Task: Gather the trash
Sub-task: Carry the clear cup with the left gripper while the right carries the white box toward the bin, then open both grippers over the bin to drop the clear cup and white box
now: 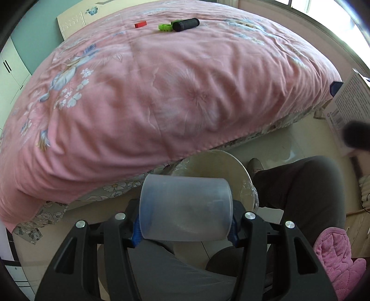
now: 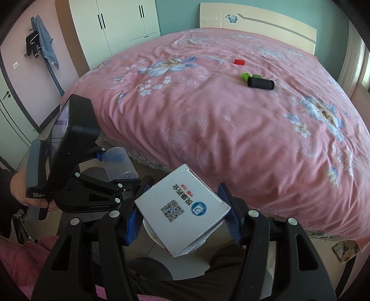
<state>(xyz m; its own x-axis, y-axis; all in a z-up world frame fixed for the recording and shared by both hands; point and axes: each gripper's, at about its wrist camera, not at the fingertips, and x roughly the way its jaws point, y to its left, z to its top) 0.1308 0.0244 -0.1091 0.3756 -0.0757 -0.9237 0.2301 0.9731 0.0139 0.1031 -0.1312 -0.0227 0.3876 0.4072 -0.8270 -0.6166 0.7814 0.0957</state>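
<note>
Left claw (image 1: 185,228) clamped on a clear plastic cup (image 1: 186,208), cup lying sideways between the blue pads, one pad (image 1: 137,229) pressed on its left end. Same cup shows in the right wrist view (image 2: 119,165), held by the left claw (image 2: 115,171) with a hand (image 2: 20,192) on the grip. Cup hangs over a round bin (image 1: 233,169) lined with a clear bag, bin on the floor at the foot of the bed, just beside the person's knee (image 1: 307,185).

Right claw (image 2: 182,218) clamped on a white box (image 2: 182,208), tilted, QR code and blue logo facing the camera, blue pads (image 2: 131,222) touching both sides. In the left wrist view the box (image 1: 346,101) is at the right edge, above the floor. Under the box a bit of white round rim is visible; can't tell if it's the bin.

Bed with pink flowered cover (image 2: 231,129) fills the background. On it, far from both claws: black cylinder (image 2: 261,83), green piece (image 2: 245,76) touching it, red block (image 2: 239,61) apart, nearer the headboard (image 2: 254,20). Same three in the left view: black cylinder (image 1: 186,24), green piece (image 1: 165,27), red block (image 1: 140,24).

White wardrobe (image 2: 120,20) left of the bed, clothes hanging on wall (image 2: 41,44). Pink quilted cloth (image 1: 335,254) by the person's leg.
</note>
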